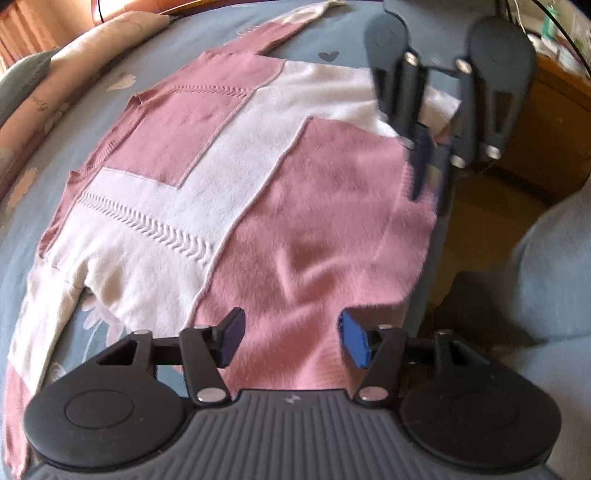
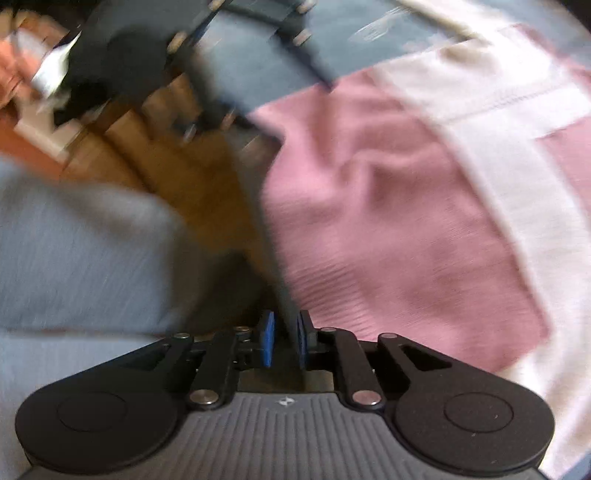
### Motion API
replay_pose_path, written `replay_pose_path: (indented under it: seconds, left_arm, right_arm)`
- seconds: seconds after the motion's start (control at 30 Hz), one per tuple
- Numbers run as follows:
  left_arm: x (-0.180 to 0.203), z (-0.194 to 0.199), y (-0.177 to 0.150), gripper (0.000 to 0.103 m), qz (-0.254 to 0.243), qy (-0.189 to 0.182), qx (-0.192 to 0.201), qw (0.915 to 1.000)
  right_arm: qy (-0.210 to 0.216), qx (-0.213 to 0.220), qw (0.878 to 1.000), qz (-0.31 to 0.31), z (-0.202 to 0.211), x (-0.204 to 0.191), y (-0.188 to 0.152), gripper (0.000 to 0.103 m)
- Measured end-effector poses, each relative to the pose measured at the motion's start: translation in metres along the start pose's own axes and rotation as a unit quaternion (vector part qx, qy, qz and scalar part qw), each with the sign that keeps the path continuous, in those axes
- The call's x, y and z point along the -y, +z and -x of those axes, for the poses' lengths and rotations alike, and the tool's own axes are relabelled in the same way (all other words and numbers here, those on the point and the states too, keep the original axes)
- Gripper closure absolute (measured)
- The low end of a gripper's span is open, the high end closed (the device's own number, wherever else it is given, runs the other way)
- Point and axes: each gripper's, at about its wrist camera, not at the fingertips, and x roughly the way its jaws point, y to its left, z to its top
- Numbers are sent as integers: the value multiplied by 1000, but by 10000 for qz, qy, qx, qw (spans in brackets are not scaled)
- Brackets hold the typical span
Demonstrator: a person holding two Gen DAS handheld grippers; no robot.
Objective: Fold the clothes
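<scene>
Now the sweater point(image 1: 229, 192) lies flat on the bed point(image 1: 55, 177), unfolded; the left gripper point(image 1: 291, 339) has wide empty jaws over its hem, the right gripper point(image 2: 284, 343) has narrow empty ones, so next they must pinch an edge.

- Open blue sheet point(image 1: 229, 33) far and left of the sweater point(image 1: 258, 192), free to pass.
- Pillow point(image 1: 74, 66) crowding the far-left edge.
- Right gripper point(image 1: 430, 173) blocking the sweater's right corner.

Pink-and-white patchwork sweater point(image 1: 229, 177), spread flat on the blue bedsheet point(image 1: 110, 122), sleeves outstretched.

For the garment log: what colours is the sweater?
Pink and white blocks on the sweater; left wrist view.
</scene>
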Motion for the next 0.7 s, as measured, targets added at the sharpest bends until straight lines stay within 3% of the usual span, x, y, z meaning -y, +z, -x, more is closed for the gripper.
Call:
replay_pose_path:
  seconds: [0.13,0.2,0.23,0.3,0.47,0.6,0.7]
  left_arm:
    - [-4,-11,5,44,202,-318,111,9992]
    - [-7,-16,7,43,408,-790,-24,9960]
    - [-6,-21,4,43,518,-1130,-291,9918]
    - [-1,-29,-10,43,618,-1437,-754,9848]
    - [7,-16,-31,43,364,-1316,-1176,9836]
    - [-4,-6,-12,37,387,-1001,-599,9924]
    - [-15,-22,4,32,531,-789,-176,9953]
  right_arm:
    - [-464,310,9959,-709,10,27,1,73]
    - [-640,272,9934,-916,6,38,6,72]
    - [-696,236,9930,-920,5,42,6,69]
    - [-769,173,9934,-832,3,43,5,66]
    - [-762,143,9945,-702,-1,38,6,61]
    - [-888,412,9938,-536,-2,30,15,50]
    - [-1040,556,9924,-363,-7,27,33,48]
